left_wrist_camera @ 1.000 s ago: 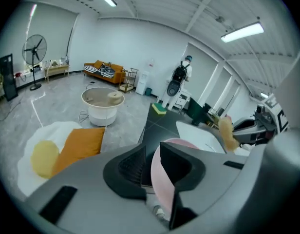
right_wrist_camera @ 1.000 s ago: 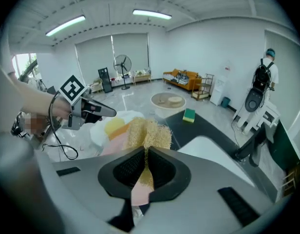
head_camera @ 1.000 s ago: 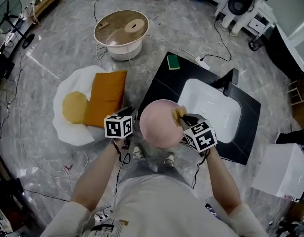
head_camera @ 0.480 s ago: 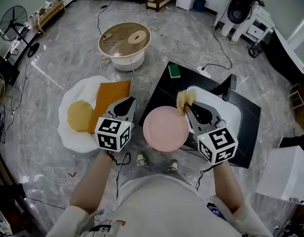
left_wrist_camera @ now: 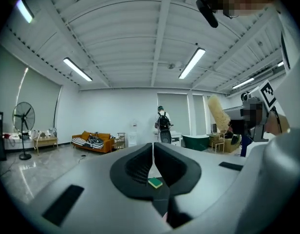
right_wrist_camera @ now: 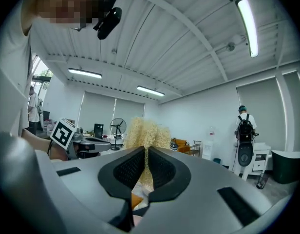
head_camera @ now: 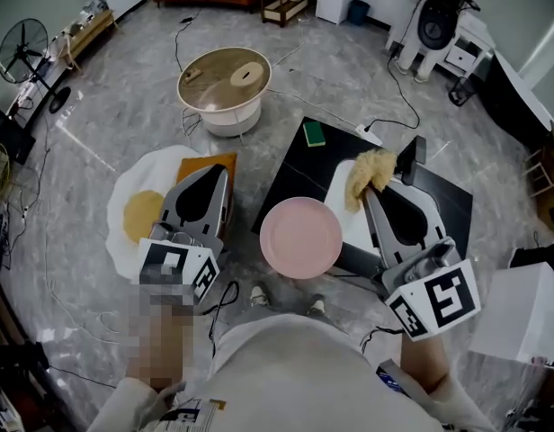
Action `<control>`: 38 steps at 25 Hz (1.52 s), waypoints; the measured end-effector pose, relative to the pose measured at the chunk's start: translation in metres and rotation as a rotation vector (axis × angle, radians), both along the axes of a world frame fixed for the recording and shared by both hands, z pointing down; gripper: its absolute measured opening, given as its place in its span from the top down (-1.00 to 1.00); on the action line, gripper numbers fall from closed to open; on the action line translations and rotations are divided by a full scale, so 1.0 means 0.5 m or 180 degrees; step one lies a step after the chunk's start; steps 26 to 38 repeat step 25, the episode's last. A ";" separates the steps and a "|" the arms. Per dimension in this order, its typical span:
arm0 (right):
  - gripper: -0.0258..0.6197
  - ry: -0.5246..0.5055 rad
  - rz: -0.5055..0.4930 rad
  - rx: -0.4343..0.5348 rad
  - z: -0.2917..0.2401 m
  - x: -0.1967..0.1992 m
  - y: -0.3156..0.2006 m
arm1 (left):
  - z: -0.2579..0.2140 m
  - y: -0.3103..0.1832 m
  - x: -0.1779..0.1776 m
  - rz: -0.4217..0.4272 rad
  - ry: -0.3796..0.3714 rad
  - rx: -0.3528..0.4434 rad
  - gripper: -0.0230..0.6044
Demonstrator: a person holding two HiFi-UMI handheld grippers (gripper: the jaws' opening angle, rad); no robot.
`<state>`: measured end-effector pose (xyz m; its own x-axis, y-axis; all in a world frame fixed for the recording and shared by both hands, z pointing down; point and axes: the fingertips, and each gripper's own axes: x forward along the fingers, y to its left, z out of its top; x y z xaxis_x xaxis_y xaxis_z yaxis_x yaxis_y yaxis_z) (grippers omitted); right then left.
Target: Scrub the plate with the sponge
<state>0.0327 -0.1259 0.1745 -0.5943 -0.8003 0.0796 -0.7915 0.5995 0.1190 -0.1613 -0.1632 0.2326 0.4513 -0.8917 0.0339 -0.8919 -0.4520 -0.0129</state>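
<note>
**A:** Start big. There's a black counter [head_camera: 299,165] with a white sink [head_camera: 342,214] set in it. Where's the plate?

**B:** The plate [head_camera: 301,237] seems to lie face up at the counter's near edge, just left of the sink. Neither gripper touches it.

**A:** And the 2 grippers?

**B:** Both are up in the air, pointing level. The left gripper [head_camera: 219,176] has just been closing its jaws, and they meet with nothing between them. The right gripper [head_camera: 371,189] is pinched tight on the sponge [head_camera: 371,169], a yellow fibrous tuft sticking out past the tips.

**A:** So how would you scrub well from here?

**B:** I'd say the left should open and take the rim first, or the plate may skate off that edge. Then bring the sponge down flat and work in circles, over the sink if possible. The green sponge [head_camera: 315,134] at the far corner isn't needed.
</note>
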 end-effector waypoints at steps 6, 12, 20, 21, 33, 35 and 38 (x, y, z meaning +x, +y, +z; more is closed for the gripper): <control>0.78 -0.0142 -0.0072 0.0103 -0.046 -0.002 0.047 | -0.075 0.040 0.026 0.0124 -0.0149 0.0216 0.83; 0.78 -0.0081 -0.0064 0.0148 -0.051 0.016 0.068 | -0.094 0.086 0.046 0.0107 -0.0260 0.0368 0.83; 0.78 -0.0106 0.0021 0.0048 -0.025 0.044 0.053 | -0.068 0.108 0.078 0.0179 -0.0228 0.0285 0.83; 0.78 -0.0112 0.0025 0.0044 -0.024 0.045 0.051 | -0.068 0.108 0.081 0.0191 -0.0233 0.0277 0.84; 0.78 -0.0193 0.0029 -0.0004 -0.016 0.043 0.050 | -0.061 0.111 0.091 0.0247 -0.0254 0.0214 0.83; 0.78 -0.0193 0.0029 -0.0004 -0.016 0.043 0.050 | -0.061 0.111 0.091 0.0247 -0.0254 0.0214 0.83; 0.78 -0.0193 0.0029 -0.0004 -0.016 0.043 0.050 | -0.061 0.111 0.091 0.0247 -0.0254 0.0214 0.83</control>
